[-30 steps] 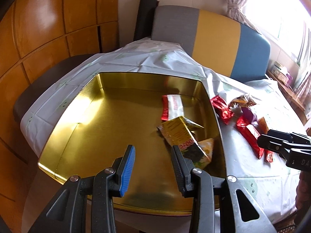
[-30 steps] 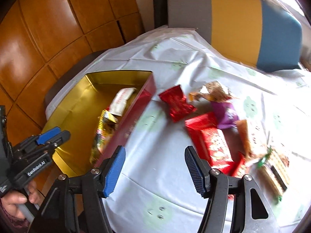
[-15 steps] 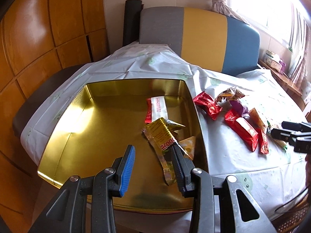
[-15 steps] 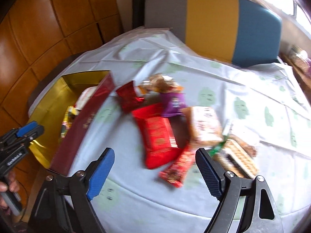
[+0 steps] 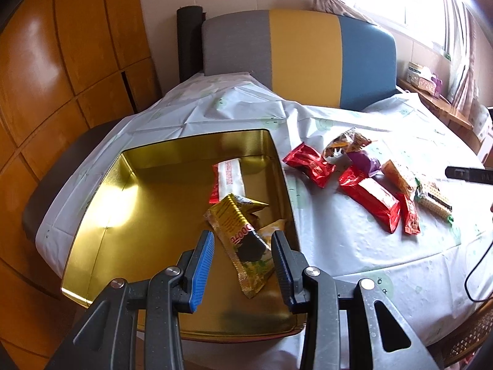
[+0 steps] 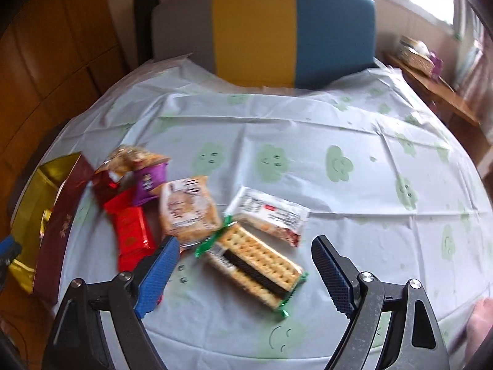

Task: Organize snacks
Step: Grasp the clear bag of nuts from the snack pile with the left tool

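A gold-lined tin [image 5: 101,215] with maroon outer walls [image 6: 58,234] sits on the table's left. In it lie a yellow and black packet [image 5: 243,240], a red and white bar [image 5: 228,178] and an orange packet [image 5: 271,226]. My left gripper [image 5: 242,265] is open and empty above the tin's near end. My right gripper [image 6: 245,269] is open wide and empty, above a cracker pack [image 6: 255,265]. Loose snacks lie on the cloth: a red pack [image 6: 132,231], a biscuit pack [image 6: 188,209], a white bar [image 6: 268,215], a purple packet [image 6: 149,180].
A grey, yellow and blue chair back [image 6: 262,27] stands behind the table. Wooden wall panels [image 5: 61,61] are on the left. A wooden sideboard [image 6: 431,86] with a basket is at the right under the window. A black cable [image 5: 474,277] hangs at the table's right edge.
My right gripper has swung right, from beside the tin to above the cracker pack, and opened wider. My left gripper has drawn back from the tin and stays open.
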Demonstrator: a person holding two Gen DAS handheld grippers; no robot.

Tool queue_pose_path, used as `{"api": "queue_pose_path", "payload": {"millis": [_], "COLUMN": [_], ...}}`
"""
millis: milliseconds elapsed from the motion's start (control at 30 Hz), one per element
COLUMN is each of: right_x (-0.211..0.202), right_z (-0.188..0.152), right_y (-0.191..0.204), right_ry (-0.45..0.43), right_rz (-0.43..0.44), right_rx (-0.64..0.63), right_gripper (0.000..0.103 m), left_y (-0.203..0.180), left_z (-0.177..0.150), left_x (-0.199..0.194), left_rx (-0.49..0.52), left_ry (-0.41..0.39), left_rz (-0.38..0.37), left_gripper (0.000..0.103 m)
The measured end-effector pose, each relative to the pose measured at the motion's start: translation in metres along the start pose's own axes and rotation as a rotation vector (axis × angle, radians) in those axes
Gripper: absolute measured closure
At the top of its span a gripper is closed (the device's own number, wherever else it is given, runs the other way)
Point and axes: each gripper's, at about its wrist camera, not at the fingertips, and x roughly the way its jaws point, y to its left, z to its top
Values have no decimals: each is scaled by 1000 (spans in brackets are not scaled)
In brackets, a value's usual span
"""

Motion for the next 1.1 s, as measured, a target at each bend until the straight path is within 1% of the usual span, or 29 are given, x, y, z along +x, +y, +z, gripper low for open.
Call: {"api": "queue_pose_path", "payload": {"millis": [67,200,500,633,800,933,967,1000,1033,1100], "right_x": [1,-2,-5,-7,-8,-9,-10,-10,-10,-10], "right_z": [2,4,5,5,5,5,5,5,5,5], "right_y": [-9,-20,-23,-27,-29,-28,-27,-27,-27,-26], "right_ry": [7,13,5,0,2,2,2,3,4,7], "right_rz": [7,13,36,52,68,82,86,90,95,104], "right_rx": [46,95,139,172,196,197,197,197,198,198], "right_gripper": [15,13,10,10,9,9,8,8,8,8], "left_y": [-5,-17,-45,-58,-73,-86,-90,-99,-105,-118], "left_z": [1,3,12,28,51,70,73,79,83,92], "left_x": [0,1,4,7,22,35,37,41,44,54], "left_rx": [12,42,111,142,141,157,173,216,245,292], "left_ry": [1,5,6,-5,21,30,26,16,10,11], "left_rz": [-1,-8,-42,-85,-147,-161,-161,-159,-156,-167], "left_gripper": [64,64,64,64,64,64,64,64,62,45]}}
